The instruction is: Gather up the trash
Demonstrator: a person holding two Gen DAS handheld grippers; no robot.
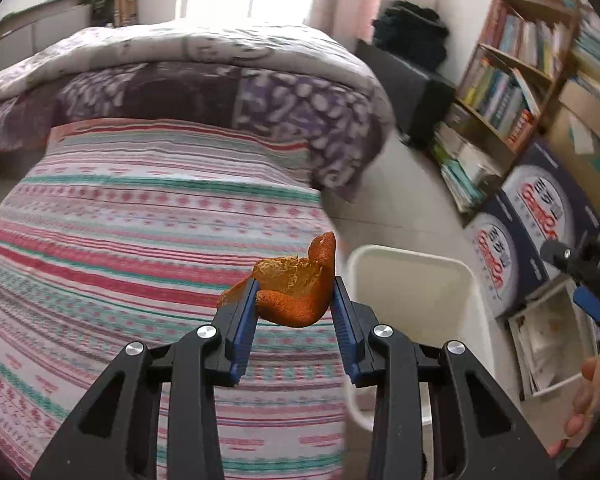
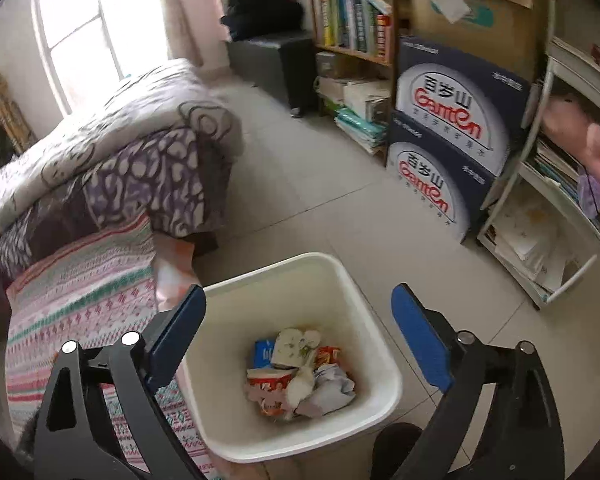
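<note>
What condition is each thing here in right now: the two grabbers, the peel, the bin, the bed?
Left gripper: shut on the orange peel.
Orange peel: held above the bed's edge.
Right gripper: open, empty, above the bin.
Trash bin: upright, lidless, partly filled with wrappers.
Quilt: folded on the bed.

Striped bed (image 1: 140, 240), purple quilt (image 1: 260, 92), bookshelf (image 2: 352, 20), stacked Ganten boxes (image 2: 452, 120)
</note>
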